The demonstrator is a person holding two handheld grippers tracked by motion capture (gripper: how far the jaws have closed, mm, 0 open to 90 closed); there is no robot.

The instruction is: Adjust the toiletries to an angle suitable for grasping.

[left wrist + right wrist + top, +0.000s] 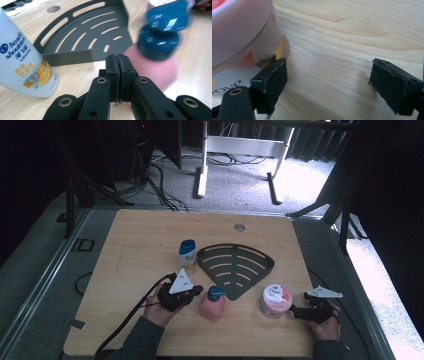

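Left gripper (pixel 117 60): your jaws are pressed together with nothing between them, just left of the pink bottle
Right gripper (pixel 328 82): your jaws stand spread wide over bare wood, one pad against the jar's base
Pink round-bodied bottle with a dark blue cap (pixel 213 304): upright near the table's front edge, blurred in your left gripper view, so contact is hard to judge
Round pink-and-white Dove jar (pixel 274 300): just left of your right gripper
White shampoo bottle with a blue cap (pixel 187 254): standing beside the rack
Dark slotted fan-shaped metal rack (pixel 235 265): flat at the centre of the light wooden table (pixel 140 245)
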